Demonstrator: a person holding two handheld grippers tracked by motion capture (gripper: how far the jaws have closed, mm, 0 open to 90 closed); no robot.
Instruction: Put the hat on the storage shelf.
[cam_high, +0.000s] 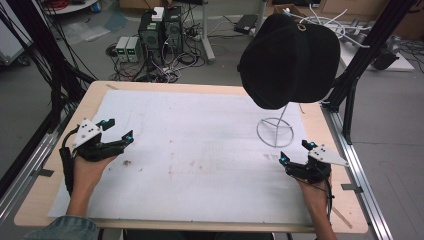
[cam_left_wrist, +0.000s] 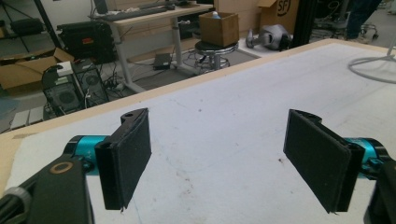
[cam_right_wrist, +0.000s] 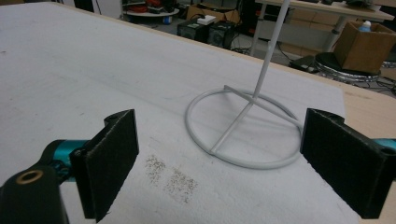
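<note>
Two grippers sit low on the table, one on each side of the high view. At the left middle of that view, the left gripper (cam_high: 116, 129) has its jaws wide apart with nothing between them. In the left gripper view, its two black pads (cam_left_wrist: 125, 158) stand far from each other over the white mat (cam_left_wrist: 224, 116).

At the lower right of the high view, the right gripper (cam_high: 296, 151) is spread wide too, and it grips nothing. It rests just below the round foot of the white wire stand (cam_high: 275, 132), near it but not touching. In the right gripper view, the stand's ring (cam_right_wrist: 243, 135) lies flat on the mat in the middle of the frame, past the two pads, with a thin pole going up from it.

A black hat (cam_high: 290, 60) sits on top of the stand, in the upper right of the high view, high above the wooden table (cam_high: 65, 130).
</note>
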